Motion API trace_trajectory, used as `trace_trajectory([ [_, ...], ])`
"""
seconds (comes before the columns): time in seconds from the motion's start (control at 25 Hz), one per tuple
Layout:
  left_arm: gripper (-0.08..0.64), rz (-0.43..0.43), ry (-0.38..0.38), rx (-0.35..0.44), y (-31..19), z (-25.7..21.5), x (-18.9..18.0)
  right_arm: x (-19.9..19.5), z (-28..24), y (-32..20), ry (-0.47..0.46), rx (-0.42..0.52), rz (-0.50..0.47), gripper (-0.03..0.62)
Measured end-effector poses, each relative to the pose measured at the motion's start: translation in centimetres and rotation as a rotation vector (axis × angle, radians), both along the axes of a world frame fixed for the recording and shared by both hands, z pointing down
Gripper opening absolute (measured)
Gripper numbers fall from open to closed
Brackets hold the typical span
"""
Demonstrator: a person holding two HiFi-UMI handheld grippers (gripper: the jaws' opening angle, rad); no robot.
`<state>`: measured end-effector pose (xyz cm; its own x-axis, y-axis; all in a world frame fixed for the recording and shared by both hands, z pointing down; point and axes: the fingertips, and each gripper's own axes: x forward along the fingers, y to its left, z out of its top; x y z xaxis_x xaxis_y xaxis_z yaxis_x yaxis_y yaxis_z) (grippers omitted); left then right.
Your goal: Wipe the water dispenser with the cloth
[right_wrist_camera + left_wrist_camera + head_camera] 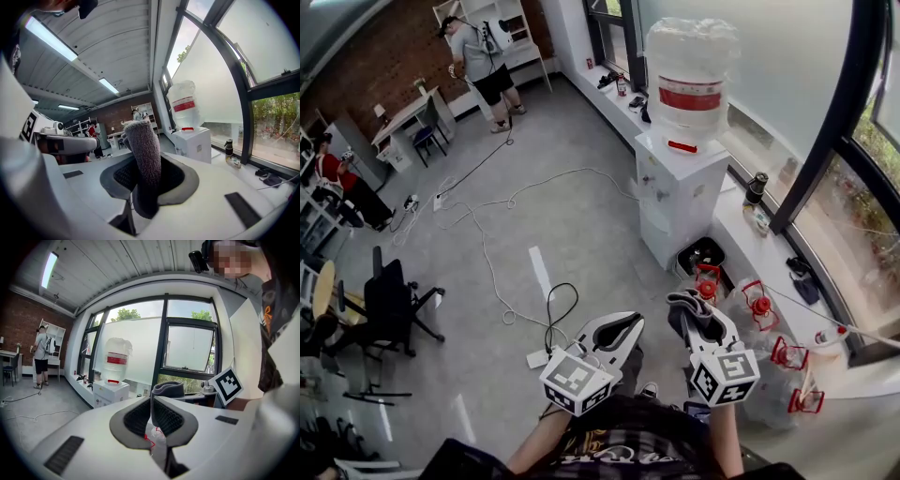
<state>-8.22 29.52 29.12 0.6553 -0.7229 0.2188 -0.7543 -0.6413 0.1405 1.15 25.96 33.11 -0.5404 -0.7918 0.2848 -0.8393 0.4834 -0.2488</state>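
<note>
The white water dispenser (680, 192) stands against the window ledge with a clear bottle (689, 66) on top, some way ahead of both grippers. It also shows small in the left gripper view as the dispenser (110, 392) and in the right gripper view as the dispenser (194, 143). My right gripper (689, 307) is shut on a grey cloth (143, 145), which sticks up between its jaws (143, 176). My left gripper (633, 323) is beside it, jaws shut on nothing (152, 404). The cloth (167, 389) shows just beyond the left jaws.
Several empty bottles with red caps (759, 307) lie on the floor to the right, by a black bin (701, 255). Cables (553, 309) and a power strip (537, 358) cross the floor ahead. An office chair (394, 300) stands left. A person (483, 61) stands far back.
</note>
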Motion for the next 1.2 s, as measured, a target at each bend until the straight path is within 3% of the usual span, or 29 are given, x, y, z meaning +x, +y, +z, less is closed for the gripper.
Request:
trace_trajectory([
  [0.24, 0.029, 0.024, 0.006, -0.003, -4.0, 0.9, -0.2, -0.6, 0.8, -3.7, 0.0, -0.008, 0.005, 0.104],
  [0.44, 0.029, 0.072, 0.031, 0.005, -10.3, 1.4, 0.5, -0.3, 1.3, -9.0, -0.008, -0.03, 0.051, 0.104],
  [0.68, 0.028, 0.114, 0.035, 0.021, -19.3, 0.8, -1.1, -1.5, 1.2, -17.1, -0.015, -0.042, 0.096, 0.104],
  [1.2, 0.029, 0.224, 0.069, -0.007, -32.8, 1.8, -3.9, -3.4, 3.1, -31.9, 0.091, -0.062, 0.167, 0.104],
])
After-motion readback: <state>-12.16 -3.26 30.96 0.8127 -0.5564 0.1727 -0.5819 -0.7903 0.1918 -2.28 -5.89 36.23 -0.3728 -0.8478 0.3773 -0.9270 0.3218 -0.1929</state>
